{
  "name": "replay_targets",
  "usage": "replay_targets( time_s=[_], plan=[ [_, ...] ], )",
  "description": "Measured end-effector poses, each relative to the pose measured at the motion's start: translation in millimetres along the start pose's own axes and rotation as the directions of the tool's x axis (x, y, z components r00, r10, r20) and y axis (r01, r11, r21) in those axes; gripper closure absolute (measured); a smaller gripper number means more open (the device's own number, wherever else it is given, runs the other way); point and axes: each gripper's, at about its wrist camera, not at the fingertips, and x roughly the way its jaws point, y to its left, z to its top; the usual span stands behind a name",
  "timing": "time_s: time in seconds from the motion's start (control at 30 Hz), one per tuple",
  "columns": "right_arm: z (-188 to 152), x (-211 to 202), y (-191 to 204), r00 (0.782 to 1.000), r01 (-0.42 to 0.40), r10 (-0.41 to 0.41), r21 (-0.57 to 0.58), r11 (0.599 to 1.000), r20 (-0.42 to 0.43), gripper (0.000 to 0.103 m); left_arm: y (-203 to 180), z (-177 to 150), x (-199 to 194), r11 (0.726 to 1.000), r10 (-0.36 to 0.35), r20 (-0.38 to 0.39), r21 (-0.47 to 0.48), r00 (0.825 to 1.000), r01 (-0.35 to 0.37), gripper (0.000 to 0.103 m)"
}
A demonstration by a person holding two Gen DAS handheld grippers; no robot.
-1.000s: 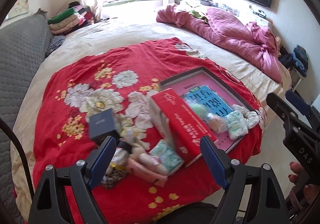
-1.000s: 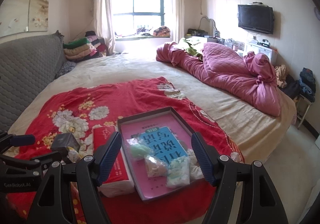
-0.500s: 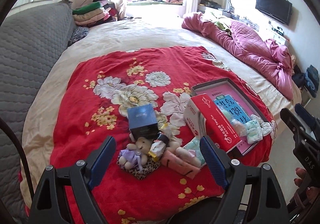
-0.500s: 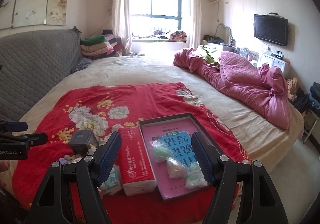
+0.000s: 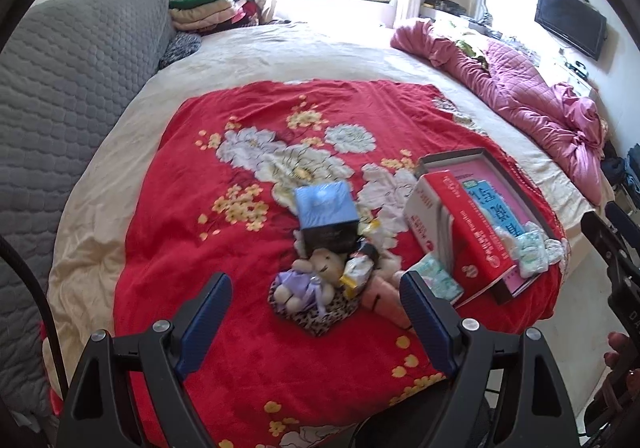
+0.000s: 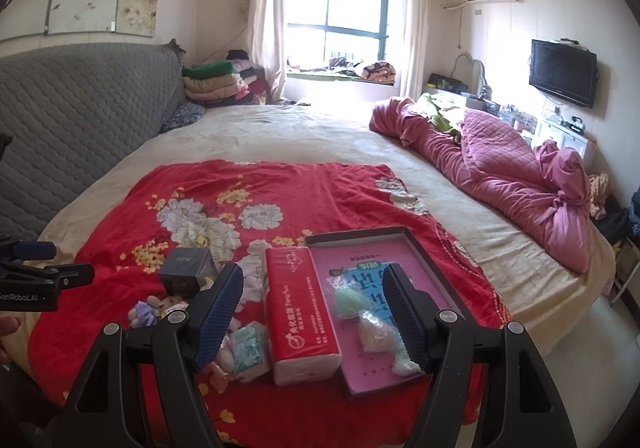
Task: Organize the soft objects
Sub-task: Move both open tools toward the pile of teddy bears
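A pile of soft things lies on the red floral blanket (image 5: 224, 232): a small teddy in a purple dress (image 5: 310, 278), a leopard-print cloth (image 5: 316, 318), a pink plush (image 5: 384, 298) and a green tissue pack (image 5: 436, 278). A dark-rimmed tray (image 6: 416, 244) with a pink base holds several wrapped soft items (image 6: 374, 330). A red tissue pack (image 6: 300, 308) lies beside the tray. My left gripper (image 5: 316, 322) is open and empty, above the pile's near side. My right gripper (image 6: 314, 314) is open and empty, held before the red pack and tray.
A dark blue box (image 5: 326, 214) stands behind the pile. A crumpled pink quilt (image 6: 500, 168) lies at the right of the bed. A grey padded headboard (image 6: 72, 108) runs along the left. Folded blankets (image 6: 216, 82) are stacked by the window.
Both grippers have pulled back and risen, so the pile, the red pack and the tray look smaller and farther. The left view has swung left. Nothing was picked up.
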Motion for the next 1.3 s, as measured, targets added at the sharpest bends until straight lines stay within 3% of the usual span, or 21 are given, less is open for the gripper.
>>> replay_targets(
  time_s=[0.6, 1.0, 1.3],
  plan=[
    [-17, 18, 48, 0.994, -0.093, 0.087, -0.106, 0.99, -0.06, 0.029, 48, -39, 27, 0.997, 0.046, -0.097, -0.063, 0.994, -0.053, 0.018],
    [-29, 30, 61, 0.987, -0.134, 0.12, -0.139, 0.981, -0.104, 0.029, 55, -54, 44, 0.997, 0.048, -0.128, -0.06, 0.991, -0.056, 0.018],
    [-46, 44, 74, 0.973, -0.201, 0.175, -0.177, 0.964, -0.153, 0.029, 55, -64, 65, 0.997, 0.001, -0.149, -0.075, 0.989, -0.013, 0.017]
  ],
)
